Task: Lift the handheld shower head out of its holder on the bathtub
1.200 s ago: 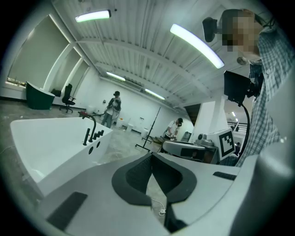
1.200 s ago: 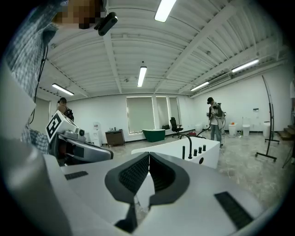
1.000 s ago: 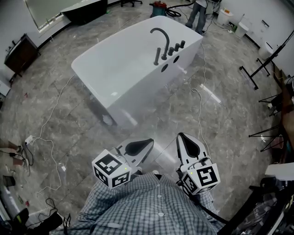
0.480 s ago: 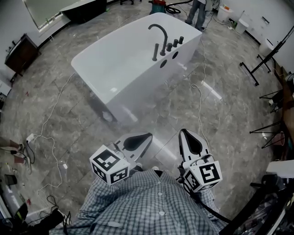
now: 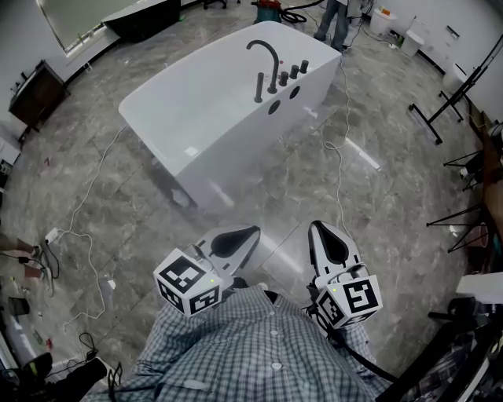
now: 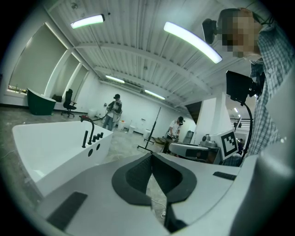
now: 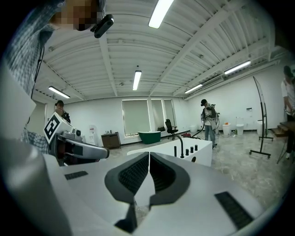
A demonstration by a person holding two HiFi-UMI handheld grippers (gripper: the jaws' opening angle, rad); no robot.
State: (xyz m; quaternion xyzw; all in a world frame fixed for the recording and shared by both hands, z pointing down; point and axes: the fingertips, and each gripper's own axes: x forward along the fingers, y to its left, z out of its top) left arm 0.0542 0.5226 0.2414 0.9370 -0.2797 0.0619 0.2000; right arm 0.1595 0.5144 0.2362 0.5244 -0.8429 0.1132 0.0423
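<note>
A white bathtub (image 5: pixel 196 118) stands on the grey stone floor, far ahead of me. On its far rim are a black curved faucet (image 5: pixel 263 51), a row of black knobs (image 5: pixel 292 72) and the slim black handheld shower head (image 5: pixel 258 86), upright in its holder. It also shows small in the left gripper view, shower head (image 6: pixel 85 139), and in the right gripper view, shower head (image 7: pixel 175 151). My left gripper (image 5: pixel 255 231) and right gripper (image 5: pixel 313 225) are held close to my body, well short of the tub. Both are shut with nothing between the pads.
White cables (image 5: pixel 86 196) trail over the floor left of the tub, and another (image 5: pixel 342 157) runs along its right. A person (image 5: pixel 334 20) stands beyond the tub. Black stands (image 5: pixel 448 102) line the right side. A dark cabinet (image 5: pixel 31 90) sits far left.
The tub has slid a little up and left in the head view. Both grippers have drifted slightly lower in that view, still shut and side by side.
</note>
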